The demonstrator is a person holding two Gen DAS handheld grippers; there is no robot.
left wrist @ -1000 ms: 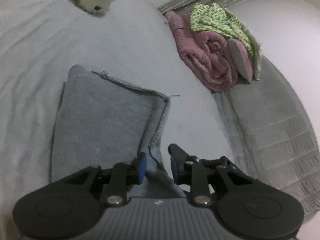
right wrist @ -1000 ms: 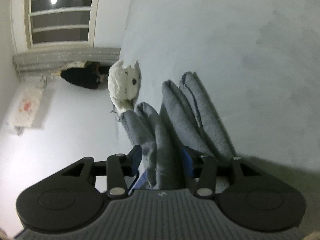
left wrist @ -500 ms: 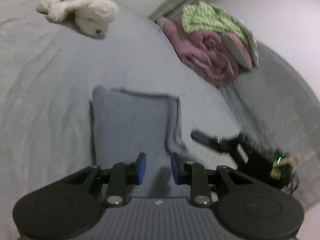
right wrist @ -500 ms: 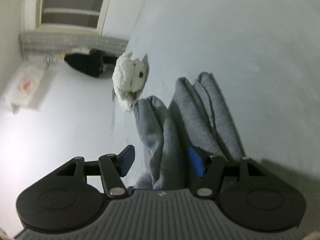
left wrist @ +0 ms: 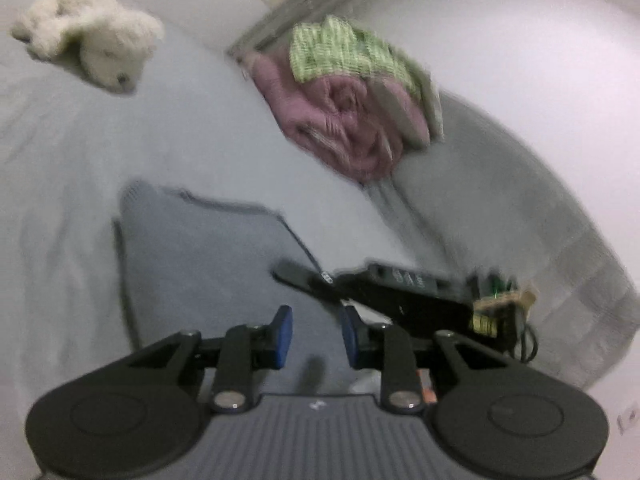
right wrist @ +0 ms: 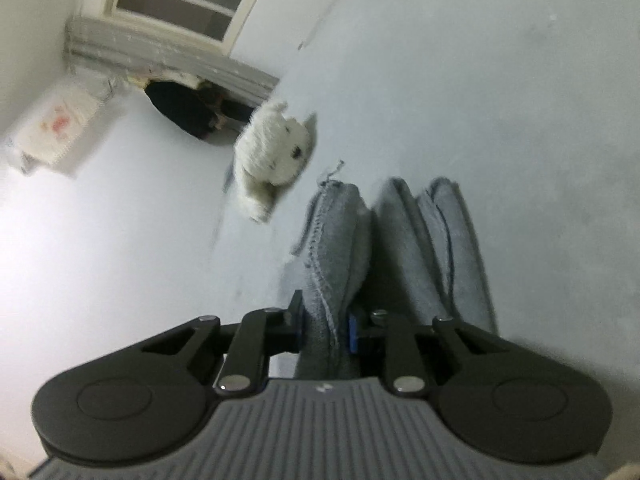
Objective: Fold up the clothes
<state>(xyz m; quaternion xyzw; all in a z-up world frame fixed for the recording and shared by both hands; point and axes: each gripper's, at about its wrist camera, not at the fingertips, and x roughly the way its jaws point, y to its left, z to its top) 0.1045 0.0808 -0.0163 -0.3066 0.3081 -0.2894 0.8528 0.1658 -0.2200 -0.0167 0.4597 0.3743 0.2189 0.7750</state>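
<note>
On your far left a white plush dog (left wrist: 100,44) lies on the pale grey bed (left wrist: 200,128), well apart from the work. In front of you the folded grey garment (left wrist: 200,264) rests flat on the bed, its stitched edge running along the right side. Your left claw (left wrist: 314,338) hangs just over the garment's near end with its blue pads (left wrist: 283,336) slightly apart and nothing pressed between them. Just to its right, your right claw (right wrist: 325,326) reaches in at the garment's right edge. Its jaws have just been closing, and in its own view they now pinch a thick fold of the grey cloth with the stitched hem. Beyond, toward the right, a rolled pink blanket (left wrist: 340,120) sits under a green patterned cloth (left wrist: 352,56) against the wall.
</note>
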